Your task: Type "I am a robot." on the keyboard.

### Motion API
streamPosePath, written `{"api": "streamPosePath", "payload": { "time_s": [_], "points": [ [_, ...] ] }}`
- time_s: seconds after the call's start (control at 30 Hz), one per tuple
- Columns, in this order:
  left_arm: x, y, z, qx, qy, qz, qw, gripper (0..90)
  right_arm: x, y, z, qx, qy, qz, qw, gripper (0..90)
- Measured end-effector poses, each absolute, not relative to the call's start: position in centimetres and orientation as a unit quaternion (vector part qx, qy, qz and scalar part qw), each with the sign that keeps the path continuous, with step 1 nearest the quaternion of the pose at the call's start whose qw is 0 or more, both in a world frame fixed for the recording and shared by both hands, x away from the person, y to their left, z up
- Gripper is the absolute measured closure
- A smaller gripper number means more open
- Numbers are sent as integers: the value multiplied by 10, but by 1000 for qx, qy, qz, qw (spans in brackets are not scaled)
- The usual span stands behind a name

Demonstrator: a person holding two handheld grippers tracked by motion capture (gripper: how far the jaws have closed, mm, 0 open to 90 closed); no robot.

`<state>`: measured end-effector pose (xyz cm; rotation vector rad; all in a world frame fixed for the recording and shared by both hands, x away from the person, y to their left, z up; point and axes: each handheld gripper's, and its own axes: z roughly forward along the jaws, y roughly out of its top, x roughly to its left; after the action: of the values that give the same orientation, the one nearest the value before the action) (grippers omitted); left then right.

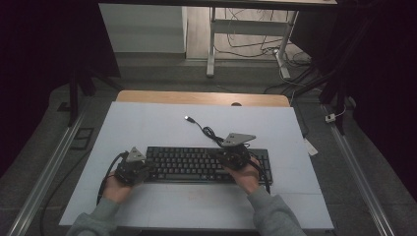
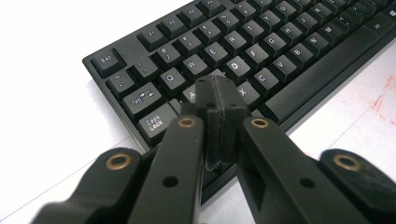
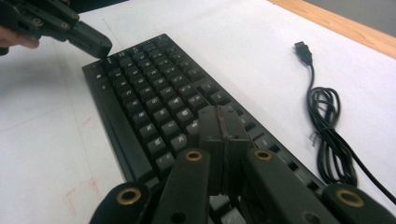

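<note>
Coiled USB cable (image 1: 210, 132) behind keyboard (image 1: 196, 164), nr right gripper (image 1: 235, 158).

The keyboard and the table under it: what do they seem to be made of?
The keyboard looks like matte black plastic: moulded keycaps with printed white letters, little shine. The table has a smooth white top, probably laminate or a board; a light wooden edge shows at its far side.
</note>
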<state>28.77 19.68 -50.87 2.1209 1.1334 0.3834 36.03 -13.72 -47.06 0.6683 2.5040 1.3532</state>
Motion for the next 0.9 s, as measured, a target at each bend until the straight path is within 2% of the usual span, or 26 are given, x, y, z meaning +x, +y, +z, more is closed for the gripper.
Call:
{"api": "streamPosePath", "payload": {
  "time_s": [0.3, 0.9],
  "points": [
    [291, 198, -514, 819, 441, 149, 336, 887, 368, -122, -481, 223, 859, 449, 104, 899],
    [293, 198, -521, 825, 442, 150, 319, 886, 371, -116, -488, 221, 863, 443, 101, 899]
  ]
}}
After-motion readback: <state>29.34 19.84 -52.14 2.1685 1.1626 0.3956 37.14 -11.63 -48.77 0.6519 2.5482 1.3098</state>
